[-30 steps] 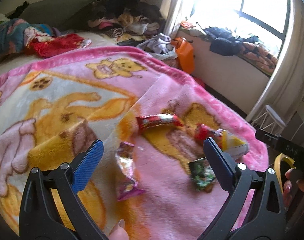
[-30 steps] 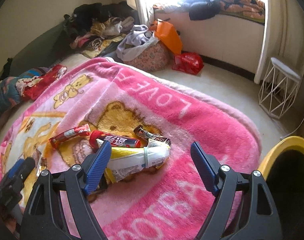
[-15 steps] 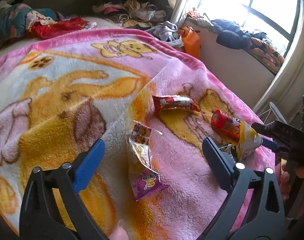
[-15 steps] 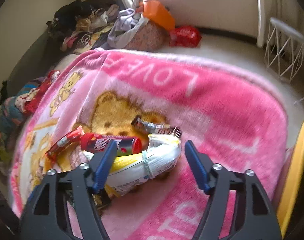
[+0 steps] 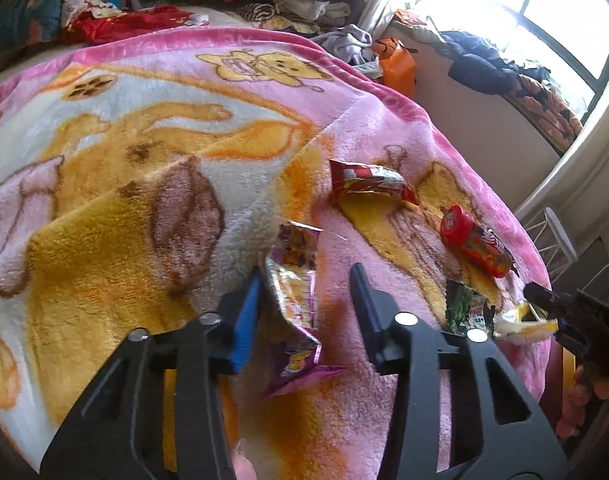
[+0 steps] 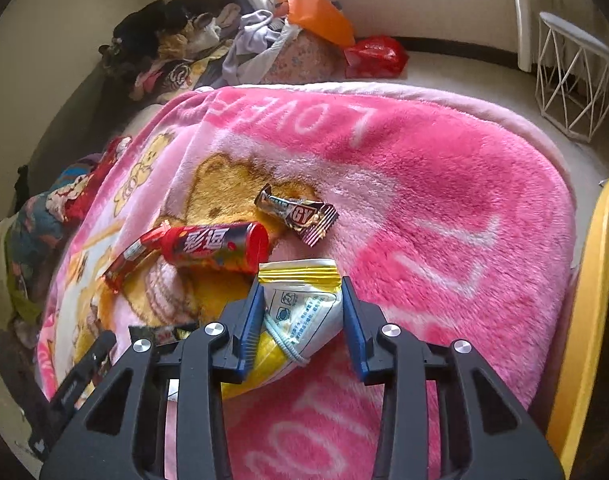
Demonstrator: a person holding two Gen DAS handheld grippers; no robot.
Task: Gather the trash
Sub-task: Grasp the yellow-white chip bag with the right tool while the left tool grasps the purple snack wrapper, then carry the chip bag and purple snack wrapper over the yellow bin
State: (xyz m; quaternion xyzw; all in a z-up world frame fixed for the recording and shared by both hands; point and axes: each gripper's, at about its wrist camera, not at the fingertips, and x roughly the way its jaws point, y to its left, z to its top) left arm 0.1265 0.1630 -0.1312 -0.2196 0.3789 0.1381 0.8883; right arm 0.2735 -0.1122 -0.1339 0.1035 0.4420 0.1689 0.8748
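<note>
Snack trash lies on a pink cartoon blanket [image 5: 104,168]. My left gripper [image 5: 304,284] is partly closed around a crumpled purple and silver wrapper [image 5: 296,300]; its right finger stands clear of it. My right gripper [image 6: 300,300] is closed against a white and yellow chip bag [image 6: 300,308] with a band round it. A red candy tube [image 6: 216,248], a dark bar wrapper [image 6: 296,214] and a red wrapper [image 5: 368,180] lie beyond. A green wrapper [image 5: 464,308] lies at the right in the left wrist view.
A yellow bin rim [image 6: 592,320] stands at the right of the bed. A white wire stool [image 6: 572,76] and a red bag [image 6: 376,56] are on the floor. Piled clothes [image 6: 176,48] and an orange bag [image 6: 316,16] lie beyond the bed.
Both grippers have moved down toward the blanket and narrowed. The left closed in around the purple wrapper, the right onto the chip bag.
</note>
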